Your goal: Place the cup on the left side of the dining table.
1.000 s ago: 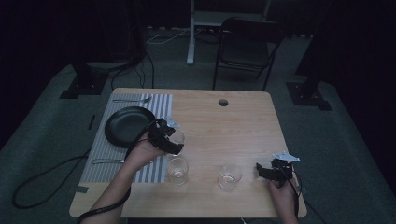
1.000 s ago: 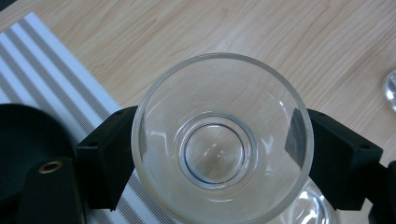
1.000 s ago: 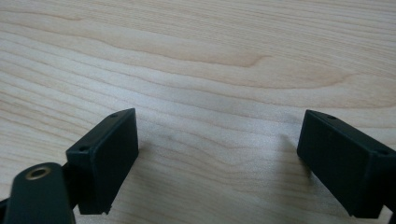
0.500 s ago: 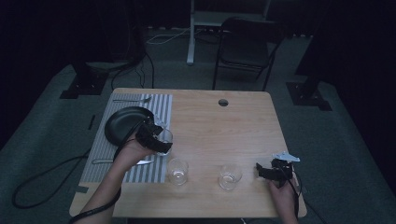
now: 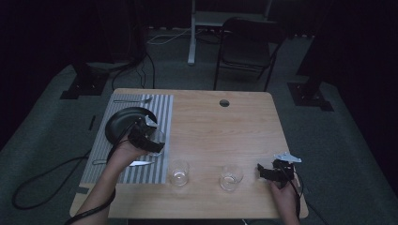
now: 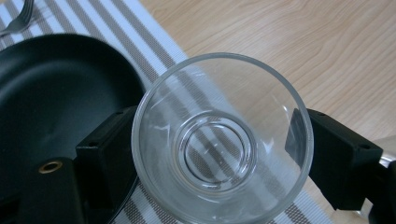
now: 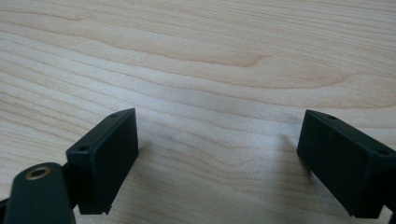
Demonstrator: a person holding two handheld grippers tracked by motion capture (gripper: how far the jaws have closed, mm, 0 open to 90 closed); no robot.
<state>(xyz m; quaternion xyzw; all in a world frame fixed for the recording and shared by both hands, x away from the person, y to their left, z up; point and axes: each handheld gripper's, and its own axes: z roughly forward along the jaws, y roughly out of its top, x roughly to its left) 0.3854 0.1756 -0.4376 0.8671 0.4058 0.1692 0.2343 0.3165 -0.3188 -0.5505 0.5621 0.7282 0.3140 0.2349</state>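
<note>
My L gripper [image 6: 219,144] grips glass [image 6: 219,140] over mat [image 6: 154,56] by pan [image 6: 51,93]; R gripper [image 7: 219,154] jaws wide, empty, on table [image 7: 210,56].

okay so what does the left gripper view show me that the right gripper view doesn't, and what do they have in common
Left gripper view alone: a clear glass held between the jaws of the left gripper, above a striped placemat, with a black plate and a fork's tines beside it.

Right gripper view alone: the right gripper with its jaws spread wide, nothing between them.

Both: two black jaws over the wooden table.
</note>
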